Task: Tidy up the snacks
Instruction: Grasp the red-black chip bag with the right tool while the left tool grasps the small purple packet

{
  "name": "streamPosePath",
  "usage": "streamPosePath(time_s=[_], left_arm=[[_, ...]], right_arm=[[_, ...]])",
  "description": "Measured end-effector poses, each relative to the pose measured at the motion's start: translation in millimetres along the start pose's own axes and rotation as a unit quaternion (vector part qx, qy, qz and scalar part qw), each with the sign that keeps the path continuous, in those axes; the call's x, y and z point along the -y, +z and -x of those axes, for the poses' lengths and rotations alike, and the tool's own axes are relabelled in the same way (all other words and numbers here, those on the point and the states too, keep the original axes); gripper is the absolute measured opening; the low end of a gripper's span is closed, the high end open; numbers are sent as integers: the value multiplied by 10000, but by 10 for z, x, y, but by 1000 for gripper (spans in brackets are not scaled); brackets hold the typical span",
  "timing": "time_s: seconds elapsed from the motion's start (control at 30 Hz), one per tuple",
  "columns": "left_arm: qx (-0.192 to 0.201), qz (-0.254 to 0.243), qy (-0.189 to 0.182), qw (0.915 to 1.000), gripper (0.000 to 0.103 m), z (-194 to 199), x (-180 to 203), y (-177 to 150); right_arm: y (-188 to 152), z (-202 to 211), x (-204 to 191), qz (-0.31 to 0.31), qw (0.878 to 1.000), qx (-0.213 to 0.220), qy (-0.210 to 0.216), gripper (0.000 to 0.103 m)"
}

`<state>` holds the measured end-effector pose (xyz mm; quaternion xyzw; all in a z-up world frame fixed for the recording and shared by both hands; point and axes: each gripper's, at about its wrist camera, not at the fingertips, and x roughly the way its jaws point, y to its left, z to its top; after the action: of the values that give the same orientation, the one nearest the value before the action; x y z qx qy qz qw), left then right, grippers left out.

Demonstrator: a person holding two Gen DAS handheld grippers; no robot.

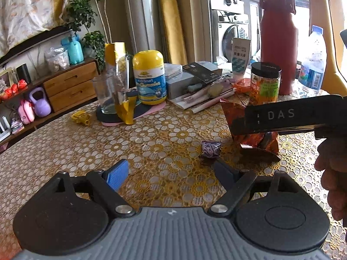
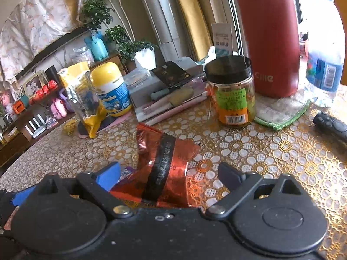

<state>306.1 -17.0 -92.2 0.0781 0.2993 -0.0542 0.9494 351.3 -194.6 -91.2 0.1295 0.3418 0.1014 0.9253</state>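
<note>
A red foil snack bag (image 2: 167, 162) lies on the patterned tablecloth, between the open fingers of my right gripper (image 2: 169, 173), which hovers just over its near end. In the left wrist view the same bag (image 1: 256, 138) stands right of centre, partly behind the right gripper's black body (image 1: 292, 117). A small purple wrapped candy (image 1: 210, 149) lies beside the bag, just beyond my left gripper (image 1: 171, 173), which is open and empty. A yellow snack pouch (image 1: 121, 82) stands further back.
A yellow-capped vitamin bottle (image 1: 149, 78), a glass (image 1: 106, 93), a black-lidded jar (image 2: 232, 91), a red flask (image 2: 269, 36), a water bottle (image 2: 325, 49), grey boxes (image 2: 151, 86) and a black remote (image 2: 331, 125) crowd the table's far side. A small yellow clip (image 1: 80, 117) lies left.
</note>
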Motion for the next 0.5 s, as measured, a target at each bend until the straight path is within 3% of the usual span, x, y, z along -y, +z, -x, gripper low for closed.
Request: streamPosePath(time_s=[0.1,0.23,0.33,0.5], left_arm=[[29,-93,-129,9999,86,-93,62,5],[99,-246,-315,9992,86,-195,153,13],[67,-210,-433,9988,86,-309,198,30],[-24,-283,-503,9983,86,-479,312,64]], right_arm=[[-1,-68,28,-31,10000,-29,67,80],[12,-42,65,-91,9992,96,379,48],[6,28,105,-130,9989,262,380,42],[-13,218,289,-375,9970,466,485,41]])
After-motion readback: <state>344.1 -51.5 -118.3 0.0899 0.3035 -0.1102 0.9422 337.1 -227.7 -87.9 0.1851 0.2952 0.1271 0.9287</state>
